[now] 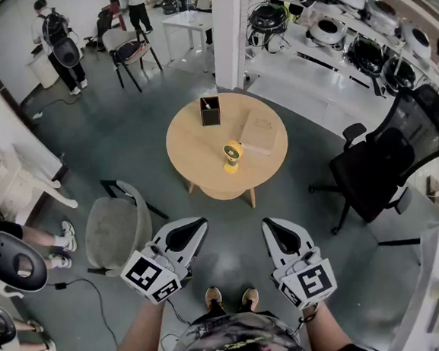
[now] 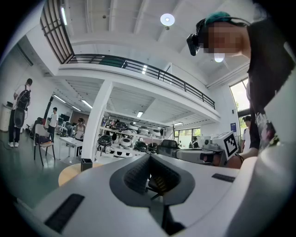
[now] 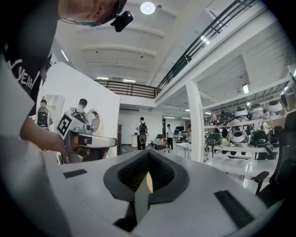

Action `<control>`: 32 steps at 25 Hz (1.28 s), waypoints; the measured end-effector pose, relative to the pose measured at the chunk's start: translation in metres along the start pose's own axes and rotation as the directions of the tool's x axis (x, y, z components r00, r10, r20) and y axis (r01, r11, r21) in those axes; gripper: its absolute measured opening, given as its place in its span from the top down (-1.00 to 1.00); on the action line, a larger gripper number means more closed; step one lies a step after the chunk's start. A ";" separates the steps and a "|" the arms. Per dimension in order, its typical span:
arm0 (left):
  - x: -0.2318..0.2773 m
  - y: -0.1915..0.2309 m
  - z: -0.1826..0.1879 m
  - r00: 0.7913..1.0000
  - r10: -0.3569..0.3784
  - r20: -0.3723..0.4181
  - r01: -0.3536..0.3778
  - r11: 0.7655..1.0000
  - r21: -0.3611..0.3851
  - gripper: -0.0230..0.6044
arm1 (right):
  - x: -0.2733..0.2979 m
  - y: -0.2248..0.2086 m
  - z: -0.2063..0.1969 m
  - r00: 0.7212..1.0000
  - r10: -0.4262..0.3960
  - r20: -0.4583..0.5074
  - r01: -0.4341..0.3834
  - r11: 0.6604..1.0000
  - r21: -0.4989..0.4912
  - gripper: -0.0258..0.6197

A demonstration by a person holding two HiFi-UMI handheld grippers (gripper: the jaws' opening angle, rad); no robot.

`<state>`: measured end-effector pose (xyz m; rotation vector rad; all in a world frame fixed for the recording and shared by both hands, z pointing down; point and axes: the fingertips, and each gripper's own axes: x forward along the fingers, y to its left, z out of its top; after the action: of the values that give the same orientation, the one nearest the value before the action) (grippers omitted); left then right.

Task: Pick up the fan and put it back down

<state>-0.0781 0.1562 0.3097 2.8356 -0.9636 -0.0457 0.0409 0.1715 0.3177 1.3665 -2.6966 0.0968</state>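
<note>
fan [image 1: 232, 157]: yellow
bench [image 1: 194, 146]: light wood, plain
box [image 1: 210, 111]: dark brown, near black
pad [image 1: 262, 133]: tan, close to the bench tone
left gripper [image 1: 195, 225]: white shell, dark grey inner jaws, black-on-white square markers on the cube
right gripper [image 1: 270, 224]: same scheme
floor [image 1: 235, 261]: grey, glossy
office chair [image 1: 386, 160]: black
low chair [image 1: 114, 232]: grey seat, black legs

Grey floor [image 1: 132, 133], round wooden table [image 1: 195, 154], black office chair [image 1: 390, 160].
</note>
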 end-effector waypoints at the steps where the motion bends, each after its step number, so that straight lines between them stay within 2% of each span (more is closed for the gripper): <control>1: 0.000 0.001 0.001 1.000 0.000 0.001 0.000 1.000 0.001 0.88 | 0.001 0.000 0.000 1.000 0.000 0.000 0.000 1.000 -0.001 0.92; 32: -0.006 -0.005 0.000 1.000 -0.005 0.002 0.005 1.000 0.000 0.87 | -0.002 0.004 -0.003 1.000 -0.017 -0.001 0.017 1.000 0.015 0.91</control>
<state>-0.0799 0.1633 0.3086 2.8389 -0.9573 -0.0490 0.0391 0.1753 0.3204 1.3927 -2.6888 0.1158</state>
